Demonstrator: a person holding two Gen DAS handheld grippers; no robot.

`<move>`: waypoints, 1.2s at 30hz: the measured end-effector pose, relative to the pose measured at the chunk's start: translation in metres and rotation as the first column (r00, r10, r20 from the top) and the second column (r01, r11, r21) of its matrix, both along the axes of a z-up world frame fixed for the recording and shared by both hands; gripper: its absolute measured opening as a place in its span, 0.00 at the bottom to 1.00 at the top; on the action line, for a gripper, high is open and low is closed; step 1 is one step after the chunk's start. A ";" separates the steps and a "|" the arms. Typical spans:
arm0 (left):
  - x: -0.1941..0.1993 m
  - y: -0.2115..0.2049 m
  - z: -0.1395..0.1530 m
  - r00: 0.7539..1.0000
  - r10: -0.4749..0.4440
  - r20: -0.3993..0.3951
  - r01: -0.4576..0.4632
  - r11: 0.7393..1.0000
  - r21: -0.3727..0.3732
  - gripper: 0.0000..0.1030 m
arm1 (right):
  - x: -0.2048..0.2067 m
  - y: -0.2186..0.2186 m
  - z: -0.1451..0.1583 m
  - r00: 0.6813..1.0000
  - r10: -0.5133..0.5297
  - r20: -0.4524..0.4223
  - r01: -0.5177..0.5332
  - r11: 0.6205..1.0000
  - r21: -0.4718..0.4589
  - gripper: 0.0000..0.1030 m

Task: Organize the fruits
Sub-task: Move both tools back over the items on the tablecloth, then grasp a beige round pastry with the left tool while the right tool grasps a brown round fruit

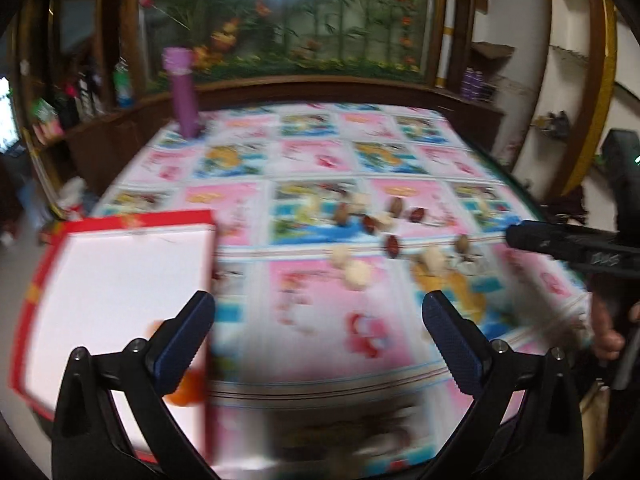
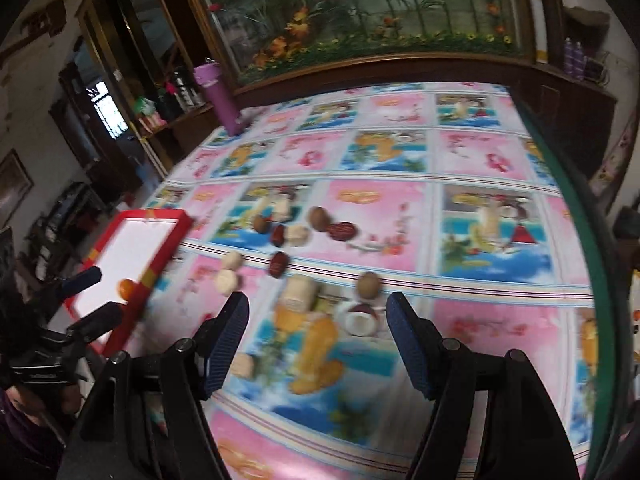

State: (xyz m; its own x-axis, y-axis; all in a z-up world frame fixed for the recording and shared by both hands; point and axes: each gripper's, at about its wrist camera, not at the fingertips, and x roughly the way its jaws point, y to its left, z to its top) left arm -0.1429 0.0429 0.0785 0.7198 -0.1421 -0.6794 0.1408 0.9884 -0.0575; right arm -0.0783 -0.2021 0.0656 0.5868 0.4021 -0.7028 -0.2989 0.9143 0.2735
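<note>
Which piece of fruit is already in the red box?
The small orange fruit. It alone lies inside the red box, near its right wall; the dark red, brown and pale pieces are all loose on the tablecloth.

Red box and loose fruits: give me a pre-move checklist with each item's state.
1. Left gripper jaws apart and empty: ok.
2. Right gripper jaws apart and empty: ok.
3. Red box open, white inside showing: ok.
4. Orange fruit already in the box: ok.
5. Loose fruits such as the red date and the brown round fruit on the tablecloth, unboxed: not ok.
6. Which fruit goes where in the box: cannot tell.
</note>
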 end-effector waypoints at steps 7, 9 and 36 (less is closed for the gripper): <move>-0.006 -0.054 -0.018 0.989 -0.136 -0.055 0.141 0.985 0.101 1.00 | 0.017 0.000 -0.027 1.000 -0.003 -0.028 0.001 0.996 -0.089 0.43; -0.006 -0.063 -0.024 0.984 -0.159 -0.079 0.167 0.980 0.112 1.00 | 0.017 0.002 -0.030 1.000 0.005 -0.024 -0.008 0.995 -0.103 0.43; 0.022 -0.083 -0.056 0.950 -0.213 -0.228 0.221 0.975 0.008 0.58 | 0.034 0.015 -0.040 0.999 0.026 -0.046 -0.032 0.992 -0.125 0.39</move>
State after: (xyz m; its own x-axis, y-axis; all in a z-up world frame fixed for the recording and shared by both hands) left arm -0.1213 -0.0404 0.0223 0.5023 -0.2526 -0.8270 0.3395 0.9372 -0.0801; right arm -0.0448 -0.1873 0.0251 0.5436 0.3257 -0.7736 -0.3161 0.9332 0.1709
